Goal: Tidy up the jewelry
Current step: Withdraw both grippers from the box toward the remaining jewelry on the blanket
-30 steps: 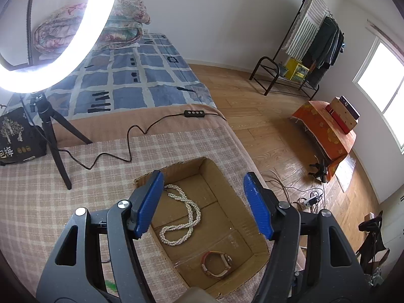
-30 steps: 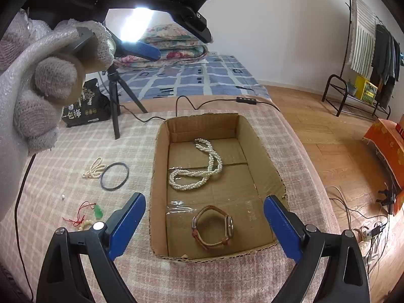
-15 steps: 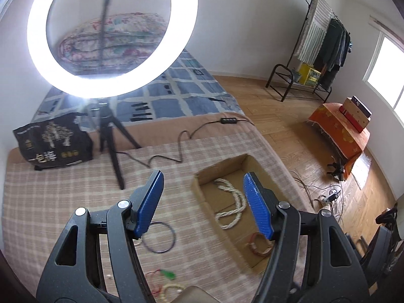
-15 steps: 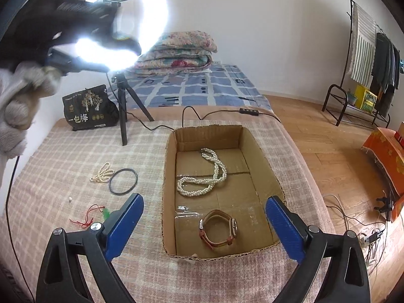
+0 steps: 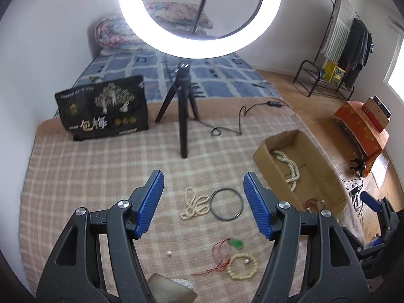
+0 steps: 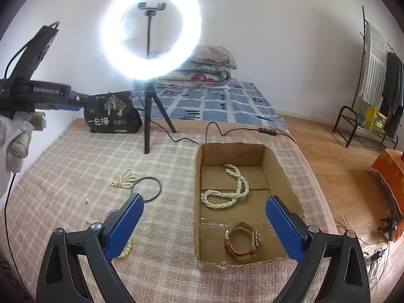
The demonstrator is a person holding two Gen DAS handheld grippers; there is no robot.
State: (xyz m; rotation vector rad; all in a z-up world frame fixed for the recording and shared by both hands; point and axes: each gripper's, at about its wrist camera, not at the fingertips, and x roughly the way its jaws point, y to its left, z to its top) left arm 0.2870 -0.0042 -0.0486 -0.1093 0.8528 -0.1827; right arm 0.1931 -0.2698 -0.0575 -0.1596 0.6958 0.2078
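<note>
The left gripper (image 5: 203, 197) is held apart and empty above the bed, the small pearl strand (image 5: 194, 203) and black ring (image 5: 226, 204) framed between its fingers.

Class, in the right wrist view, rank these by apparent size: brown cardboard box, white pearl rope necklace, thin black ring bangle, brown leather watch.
1. brown cardboard box
2. white pearl rope necklace
3. and 4. thin black ring bangle and brown leather watch: they look alike in size, so I will not rank them.
</note>
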